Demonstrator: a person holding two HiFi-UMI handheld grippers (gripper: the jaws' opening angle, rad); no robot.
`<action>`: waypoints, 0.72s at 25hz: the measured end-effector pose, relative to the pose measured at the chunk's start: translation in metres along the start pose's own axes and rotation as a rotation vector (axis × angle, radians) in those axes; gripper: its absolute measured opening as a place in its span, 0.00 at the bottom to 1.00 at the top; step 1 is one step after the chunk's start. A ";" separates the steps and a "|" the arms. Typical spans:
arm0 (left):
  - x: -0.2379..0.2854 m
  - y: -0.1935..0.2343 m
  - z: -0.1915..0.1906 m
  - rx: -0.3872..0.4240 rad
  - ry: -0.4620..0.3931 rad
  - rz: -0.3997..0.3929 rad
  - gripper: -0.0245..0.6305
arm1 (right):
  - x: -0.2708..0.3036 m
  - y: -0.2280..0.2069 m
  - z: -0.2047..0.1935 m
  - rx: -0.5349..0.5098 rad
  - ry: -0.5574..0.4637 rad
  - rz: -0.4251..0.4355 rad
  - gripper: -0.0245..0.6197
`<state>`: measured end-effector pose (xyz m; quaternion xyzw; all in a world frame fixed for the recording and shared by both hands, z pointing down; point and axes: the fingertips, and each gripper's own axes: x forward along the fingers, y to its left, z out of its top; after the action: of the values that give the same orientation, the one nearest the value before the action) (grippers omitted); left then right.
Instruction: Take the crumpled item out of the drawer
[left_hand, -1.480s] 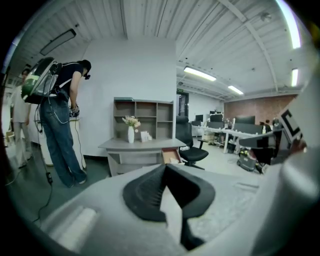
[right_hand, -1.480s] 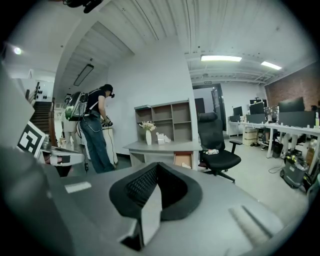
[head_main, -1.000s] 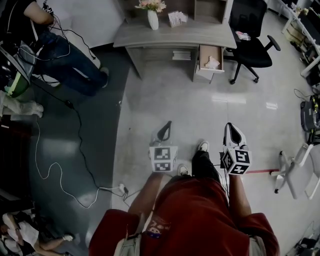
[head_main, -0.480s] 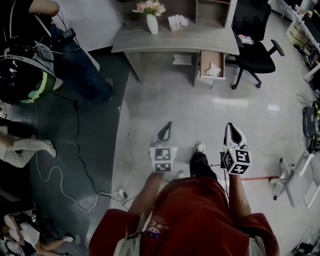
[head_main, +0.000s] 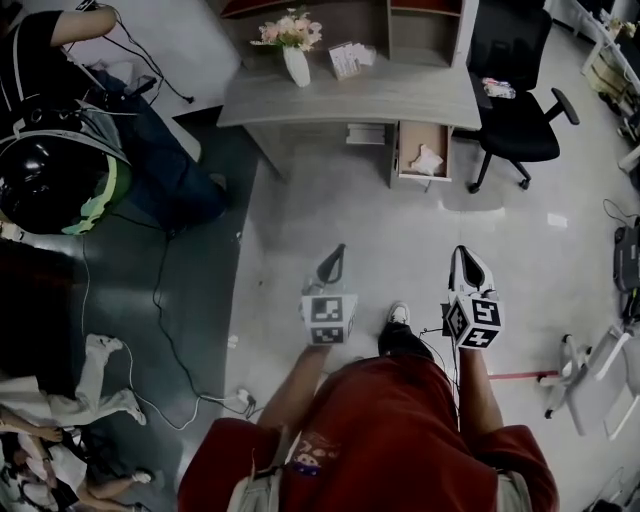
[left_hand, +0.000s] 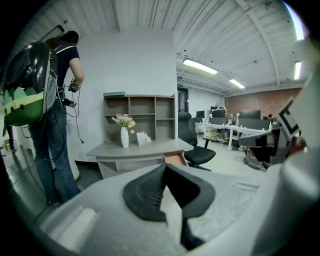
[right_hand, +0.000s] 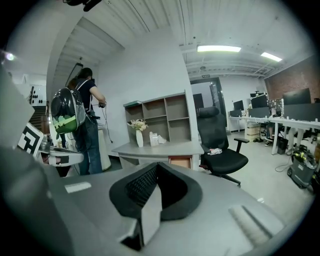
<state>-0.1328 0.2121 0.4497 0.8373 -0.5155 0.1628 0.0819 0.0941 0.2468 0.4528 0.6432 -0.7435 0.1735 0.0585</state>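
Approach step: I stood well short of the desk (head_main: 350, 100), with the crumpled item (head_main: 427, 159) in the open drawer (head_main: 402, 150). Left gripper (head_main: 332, 262) and right gripper (head_main: 465, 265) were both closed and empty. Next I'd need to close in and open one.

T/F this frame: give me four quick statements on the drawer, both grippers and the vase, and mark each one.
1. The drawer is open with the crumpled item inside. True.
2. The left gripper is shut on the crumpled item. False: its jaws are together on nothing, over the floor, well short of the desk.
3. The right gripper has its jaws together and holds nothing. True.
4. The vase stands on the floor. False: it stands on the desk top.
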 end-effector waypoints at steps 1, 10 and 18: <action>0.008 0.000 0.004 0.000 0.003 0.003 0.03 | 0.008 -0.005 0.004 0.004 0.001 0.004 0.04; 0.086 -0.004 0.031 -0.015 0.018 0.042 0.03 | 0.076 -0.060 0.032 0.002 0.009 0.037 0.04; 0.135 -0.016 0.053 -0.017 0.017 0.063 0.03 | 0.117 -0.092 0.048 -0.002 0.026 0.081 0.04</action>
<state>-0.0524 0.0907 0.4492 0.8184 -0.5423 0.1683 0.0881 0.1714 0.1107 0.4613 0.6104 -0.7681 0.1833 0.0615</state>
